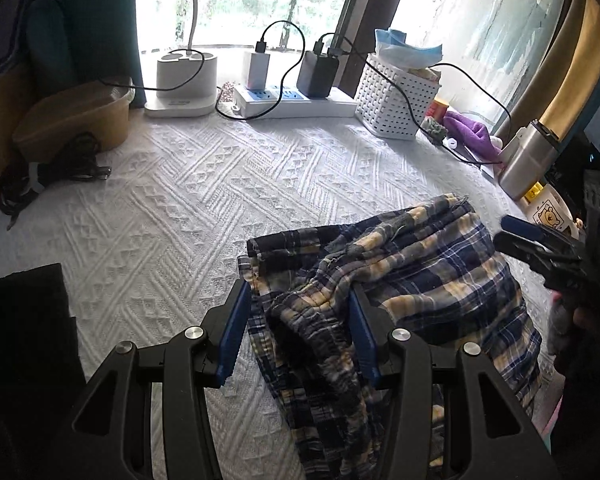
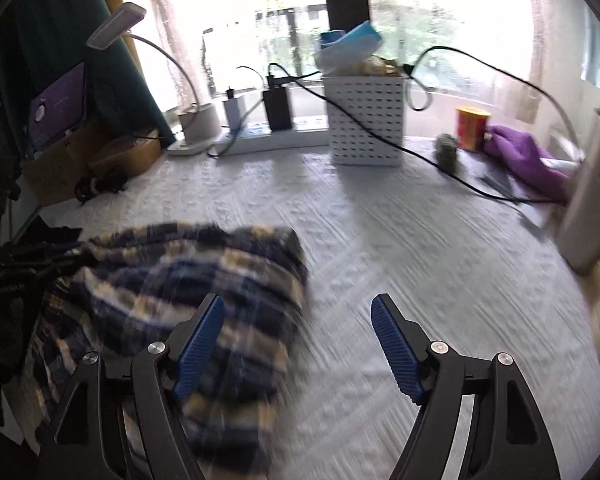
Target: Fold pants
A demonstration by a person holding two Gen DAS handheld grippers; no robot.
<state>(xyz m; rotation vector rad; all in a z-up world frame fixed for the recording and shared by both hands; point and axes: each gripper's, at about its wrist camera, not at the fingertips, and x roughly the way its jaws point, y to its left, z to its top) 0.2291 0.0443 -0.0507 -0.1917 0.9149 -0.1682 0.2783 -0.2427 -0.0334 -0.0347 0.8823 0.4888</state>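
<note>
The blue, yellow and white plaid pants lie bunched on the white textured cover. My left gripper is shut on a gathered fold of them, with the cloth squeezed between its blue pads. In the right wrist view the pants are blurred and spread to the left. My right gripper stands open over the cover at the pants' right edge; its left finger overlaps the cloth and no pad presses on it. The right gripper also shows at the right edge of the left wrist view.
Along the window stand a lamp base, a power strip with chargers and black cables, and a white perforated basket. A purple cloth, steel flask and mug crowd the right. A tan box sits left, dark cloth near left.
</note>
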